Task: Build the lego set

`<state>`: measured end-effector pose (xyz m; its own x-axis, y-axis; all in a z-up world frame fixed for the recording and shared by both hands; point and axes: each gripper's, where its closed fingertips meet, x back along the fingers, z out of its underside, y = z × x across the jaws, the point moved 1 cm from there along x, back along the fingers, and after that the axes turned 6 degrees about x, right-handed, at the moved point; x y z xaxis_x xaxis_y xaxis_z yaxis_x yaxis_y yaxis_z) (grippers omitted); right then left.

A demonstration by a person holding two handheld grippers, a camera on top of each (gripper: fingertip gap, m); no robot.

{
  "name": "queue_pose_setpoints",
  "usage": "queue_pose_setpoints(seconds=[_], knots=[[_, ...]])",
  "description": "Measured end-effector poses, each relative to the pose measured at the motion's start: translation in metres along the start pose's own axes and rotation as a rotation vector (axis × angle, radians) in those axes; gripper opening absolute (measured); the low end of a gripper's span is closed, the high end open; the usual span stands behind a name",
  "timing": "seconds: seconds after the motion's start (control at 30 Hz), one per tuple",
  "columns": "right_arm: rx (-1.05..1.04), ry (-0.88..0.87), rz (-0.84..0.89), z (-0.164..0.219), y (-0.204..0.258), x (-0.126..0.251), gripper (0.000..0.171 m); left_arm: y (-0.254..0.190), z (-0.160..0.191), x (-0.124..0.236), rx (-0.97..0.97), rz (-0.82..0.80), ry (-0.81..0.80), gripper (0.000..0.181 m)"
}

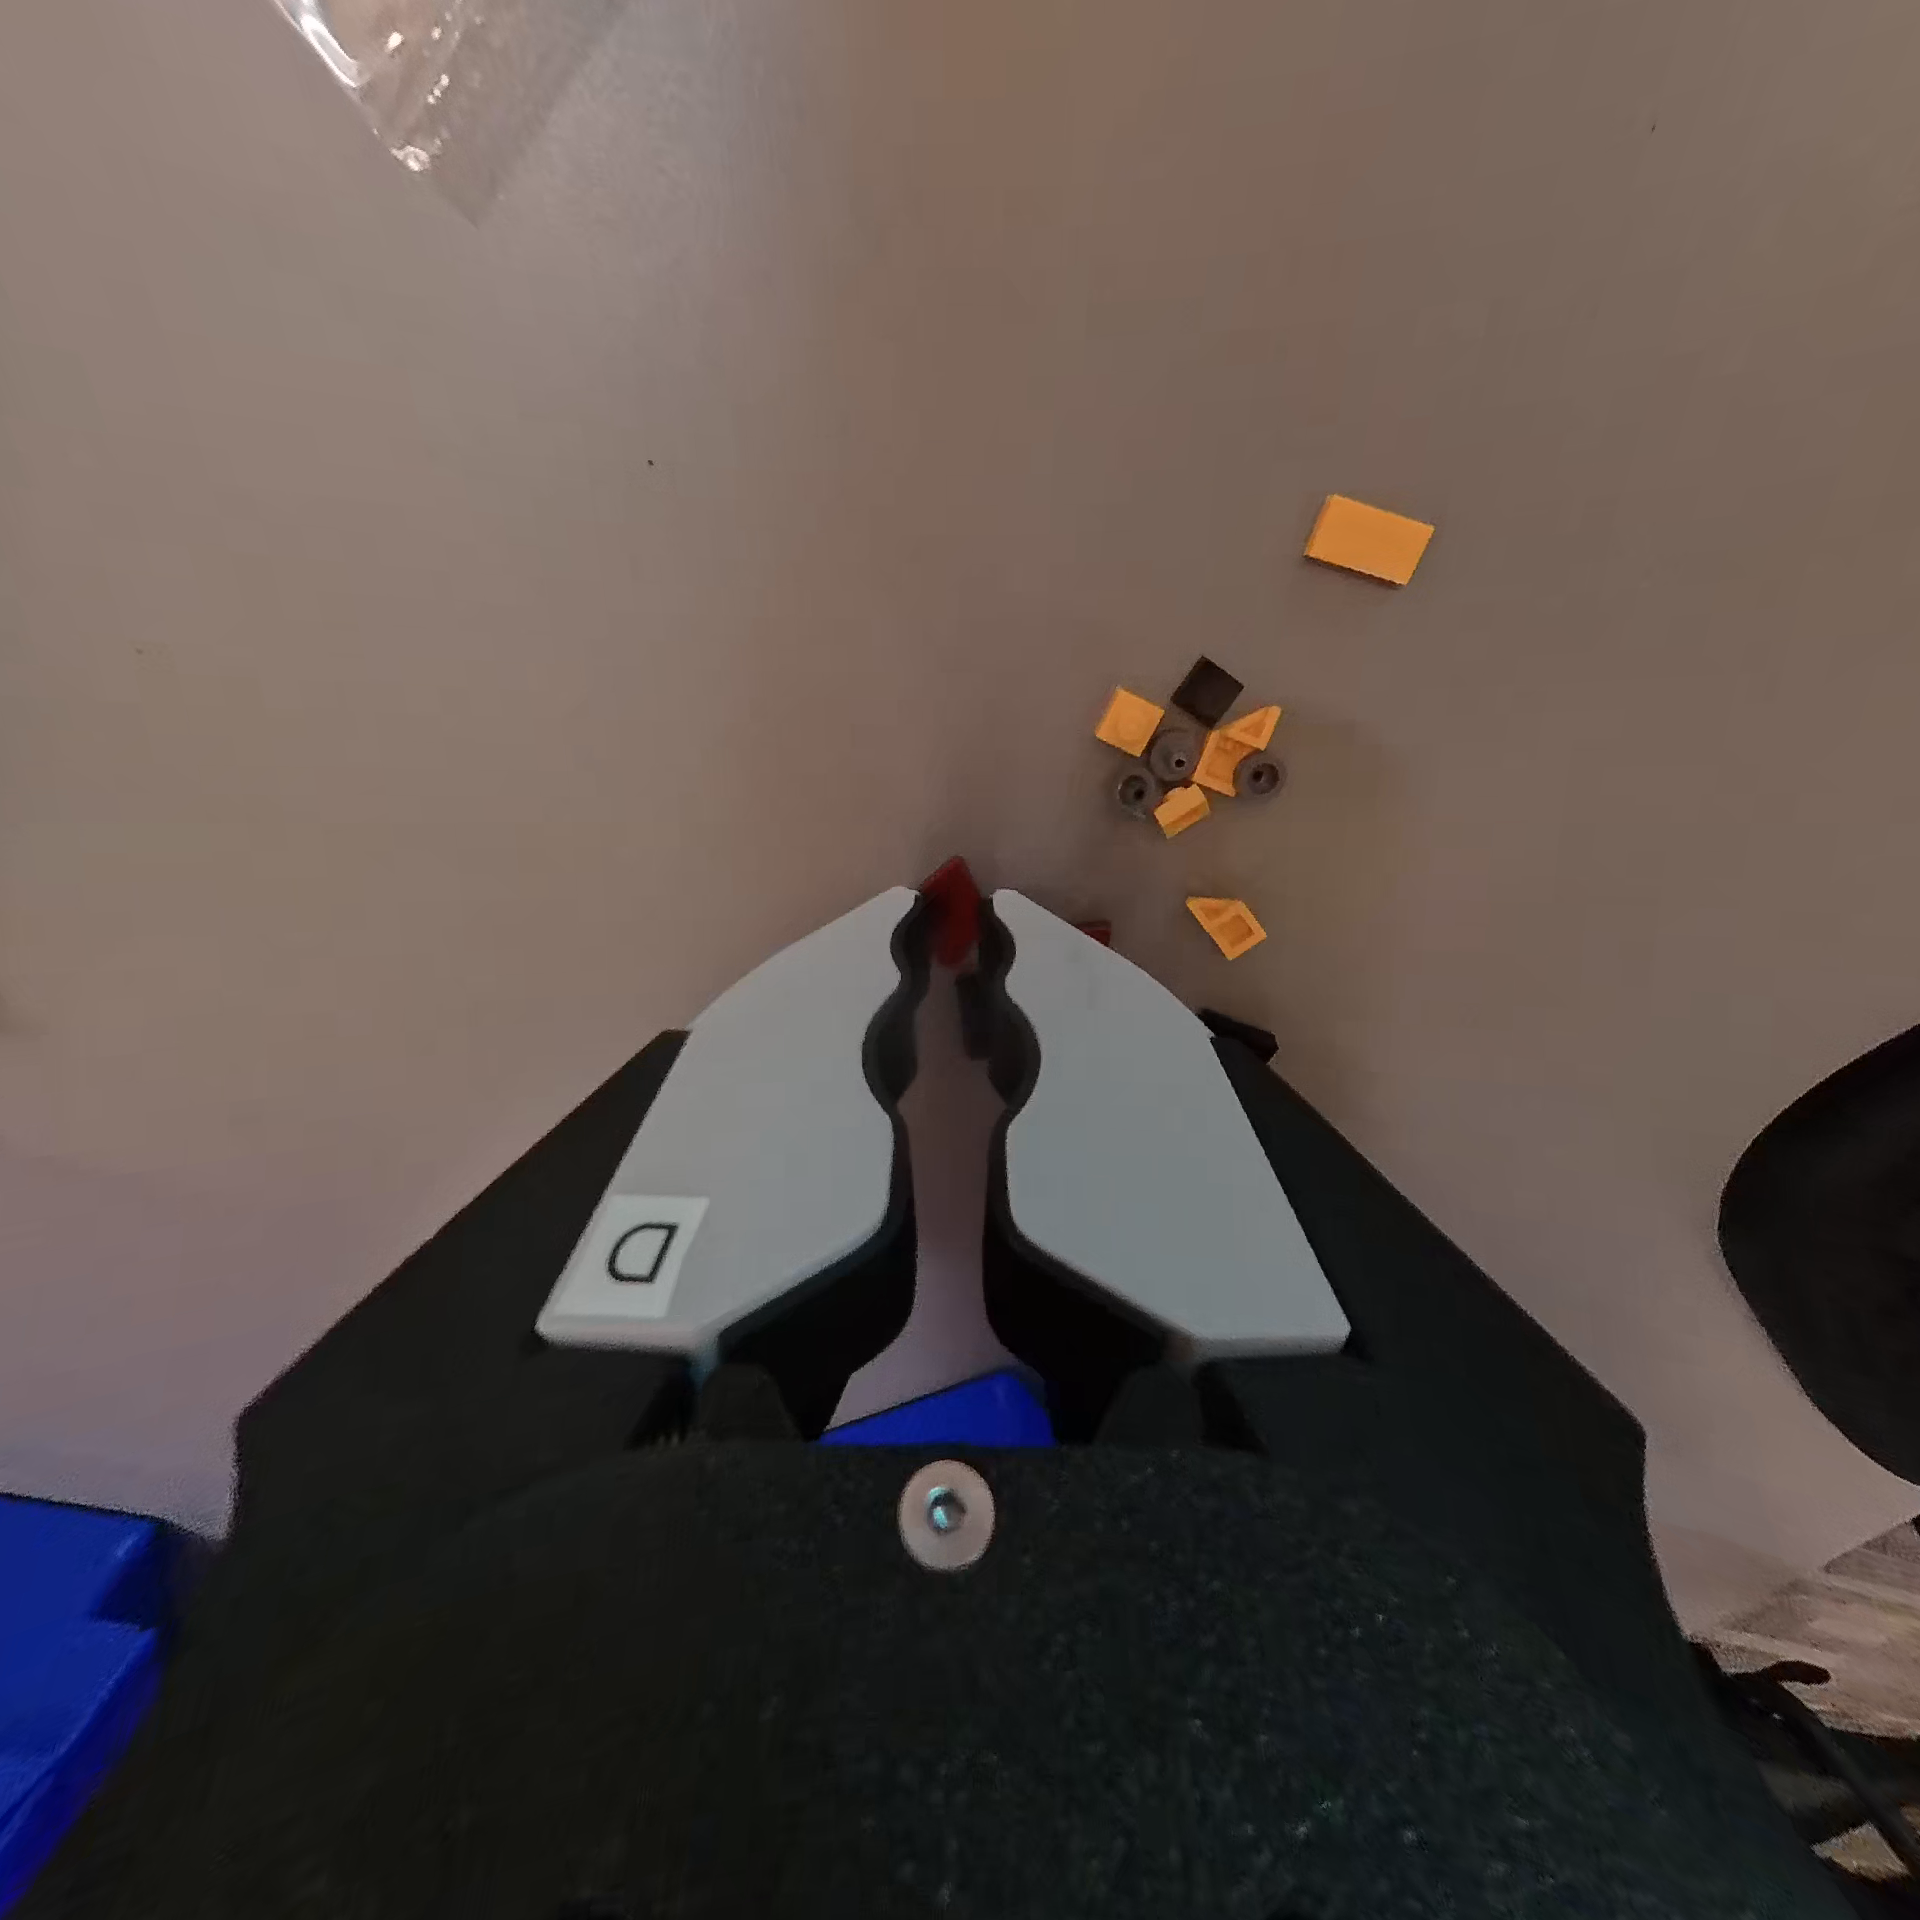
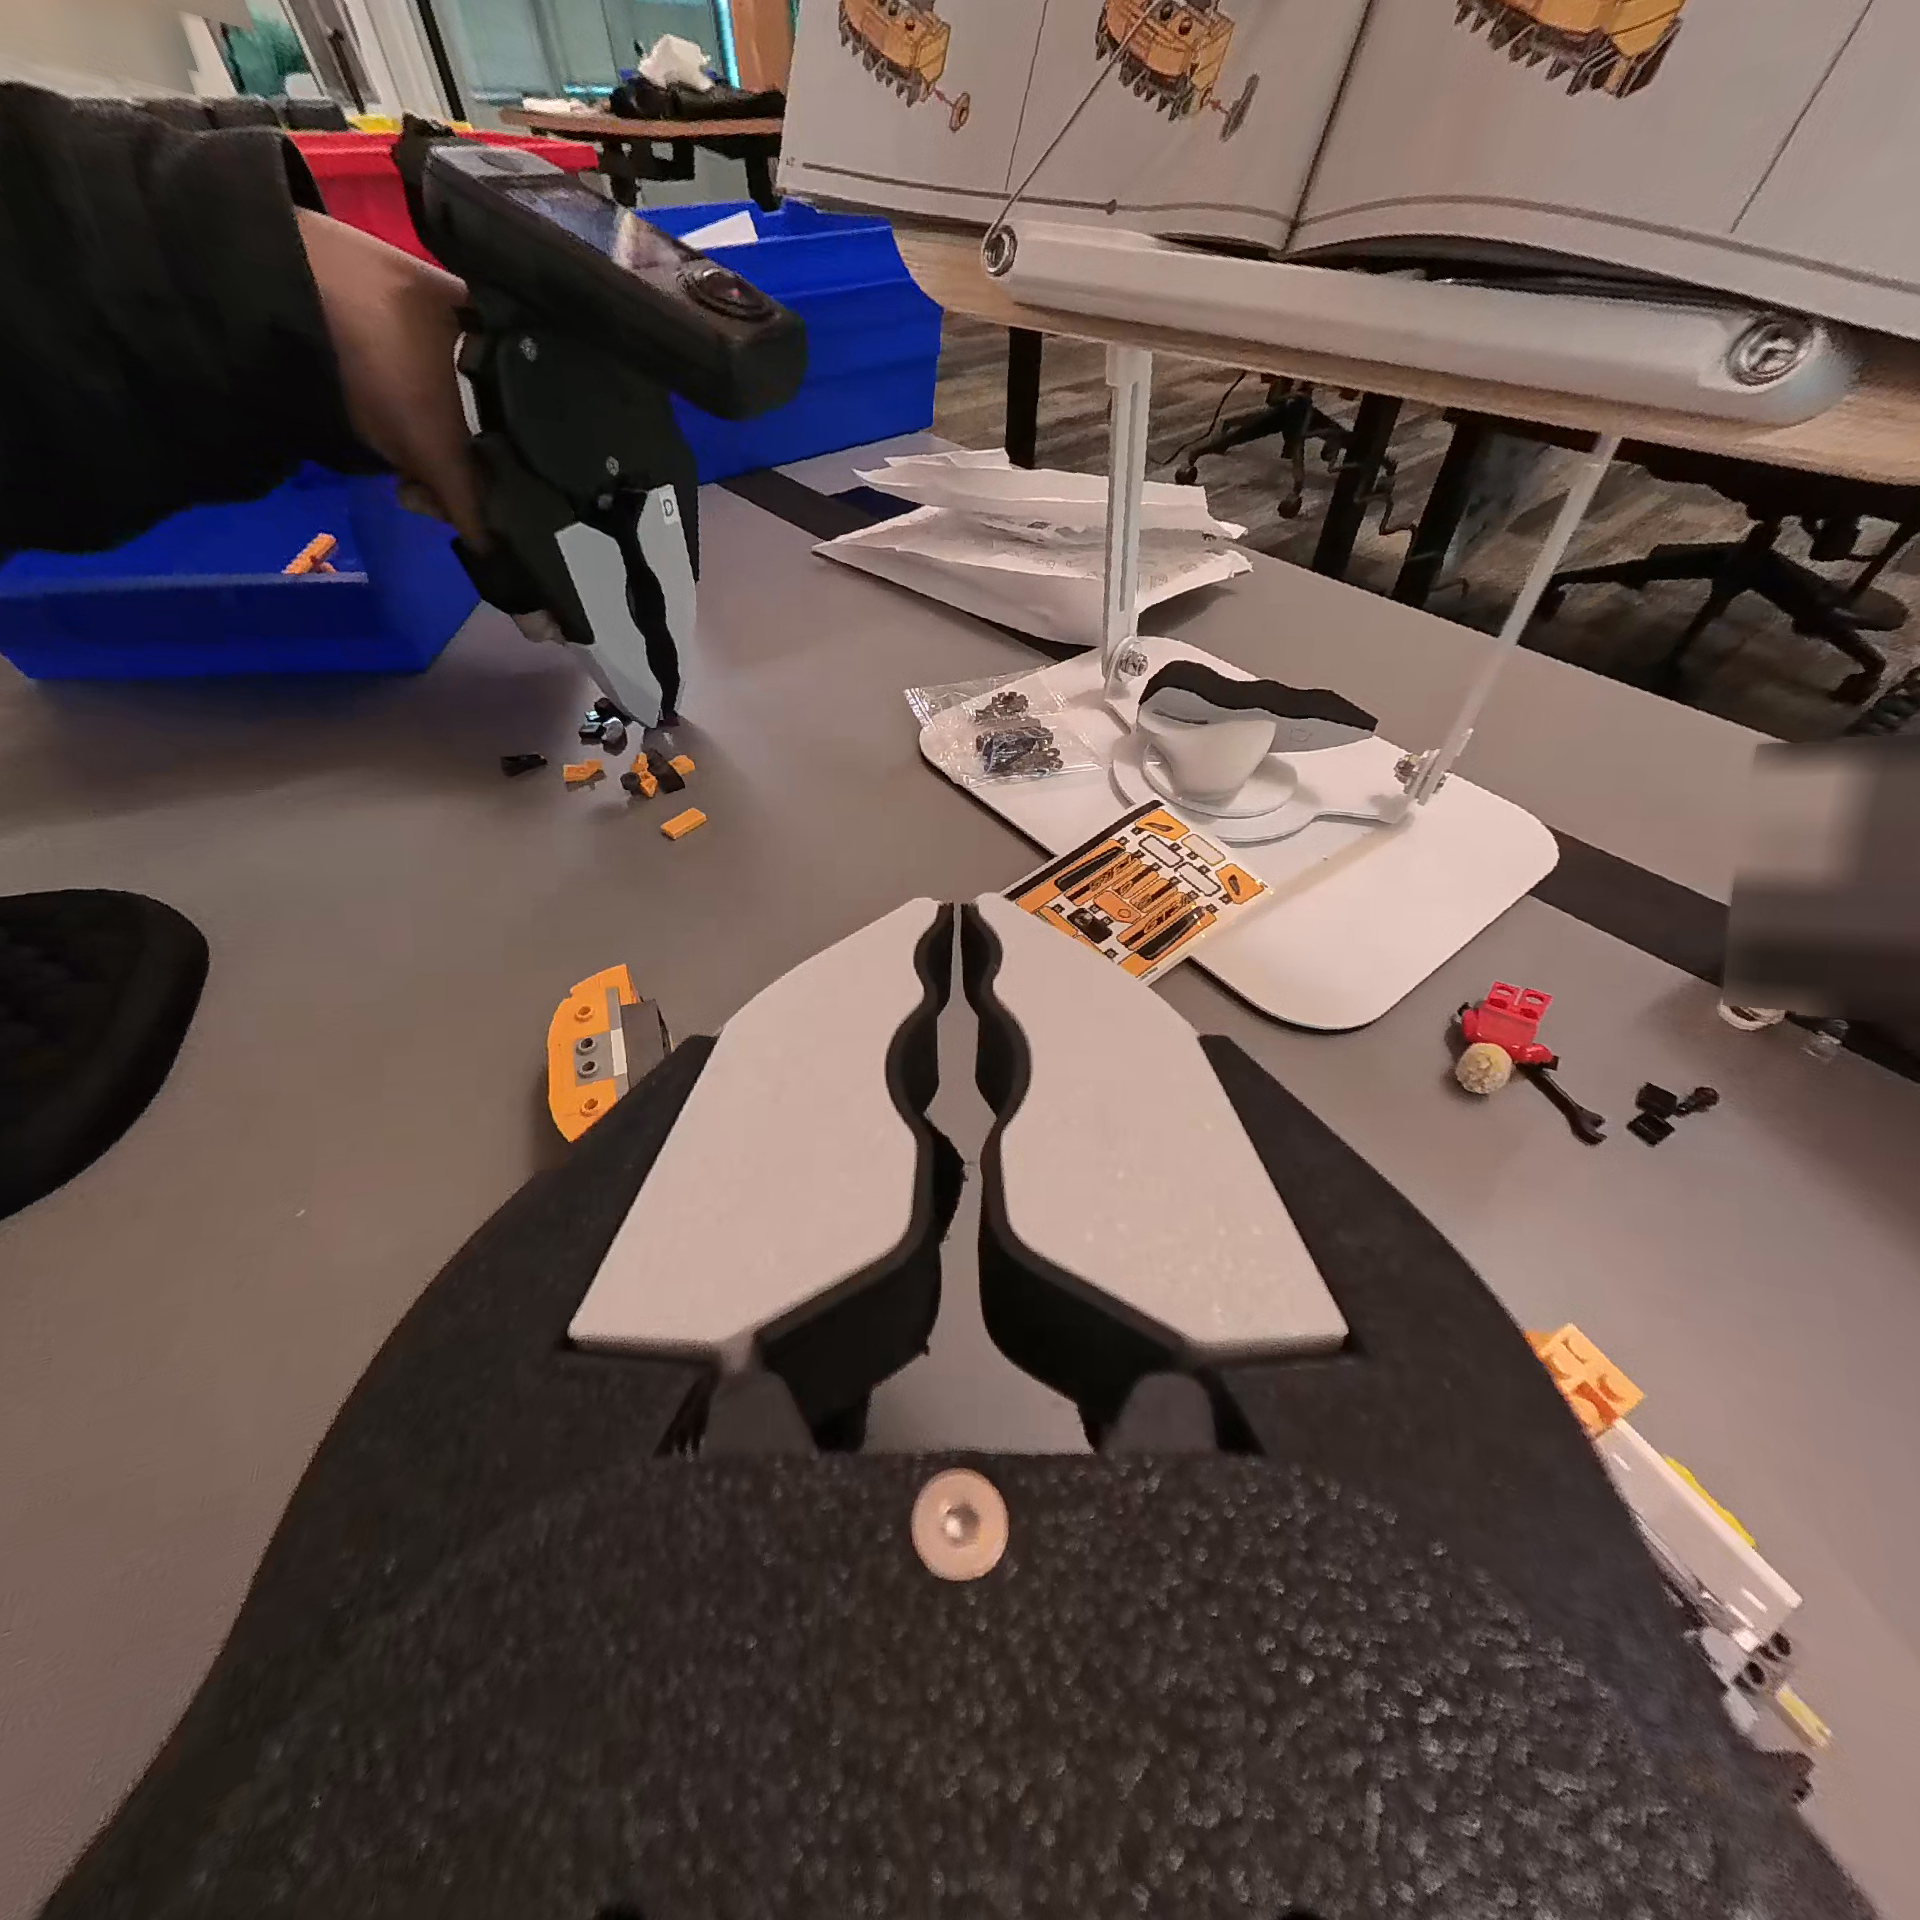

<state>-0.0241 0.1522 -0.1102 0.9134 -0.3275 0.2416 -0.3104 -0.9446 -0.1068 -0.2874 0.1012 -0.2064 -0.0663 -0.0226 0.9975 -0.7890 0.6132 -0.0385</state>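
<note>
In the left wrist view my left gripper [image 1: 951,920] points down at the grey table, its tips shut on a small dark red piece [image 1: 954,904]. Loose orange, grey and black pieces [image 1: 1195,758] lie just to its right, with an orange slope [image 1: 1226,925] and a flat orange tile [image 1: 1369,540]. In the right wrist view the left gripper [image 2: 655,712] stands over that same pile [image 2: 639,774]. My right gripper [image 2: 956,914] is shut and empty, above the table. A partly built orange and grey assembly [image 2: 592,1049] lies left of it.
A white book stand [image 2: 1382,935] holds the open instruction booklet [image 2: 1351,114]. A sticker sheet [image 2: 1138,899], a bag of small parts [image 2: 997,727], red figure parts [image 2: 1507,1023] and another assembly [image 2: 1673,1527] lie around. Blue bins [image 2: 208,613] stand at the left, by a black pad [image 2: 73,1029]. The tips of one gripper are about 30 cm away from the tips of the other. To reach the orange slope [image 1: 1226,925] in a straight line is about 4 cm for my left fingers, about 25 cm for my right. It turns up in the right wrist view [image 2: 580,774] as well. From the left gripper's tips to the flat orange tile [image 1: 1369,540] is close to 8 cm. Look for it in the right wrist view [image 2: 684,827] too.
</note>
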Motion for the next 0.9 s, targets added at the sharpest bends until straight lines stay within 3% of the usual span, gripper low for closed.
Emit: queue_pose_setpoints(seconds=[0.23, 0.4, 0.57, 0.73, 0.83, 0.9], knots=[[0.012, 0.003, 0.006, 0.001, 0.0, 0.0, 0.001, -0.006, -0.004, 0.012, -0.007, -0.027, -0.07, 0.008], [0.013, 0.005, 0.005, 0.001, 0.001, 0.0, 0.001, -0.063, -0.028, 0.037, -0.123, 0.051, -0.167, 0.008], [0.037, 0.01, 0.011, 0.001, 0.003, 0.0, 0.001, -0.133, -0.038, 0.015, -0.288, 0.124, -0.136, 0.008], [0.056, 0.009, 0.009, -0.001, 0.007, 0.001, 0.001, -0.164, -0.04, -0.007, -0.354, 0.123, -0.133, 0.009], [0.062, 0.013, 0.007, 0.0, 0.008, 0.001, 0.001, -0.165, -0.033, -0.004, -0.386, 0.095, -0.116, 0.03], [0.063, 0.013, 0.008, 0.0, 0.008, 0.001, 0.001, -0.157, -0.029, 0.008, -0.381, 0.085, -0.146, 0.033]])
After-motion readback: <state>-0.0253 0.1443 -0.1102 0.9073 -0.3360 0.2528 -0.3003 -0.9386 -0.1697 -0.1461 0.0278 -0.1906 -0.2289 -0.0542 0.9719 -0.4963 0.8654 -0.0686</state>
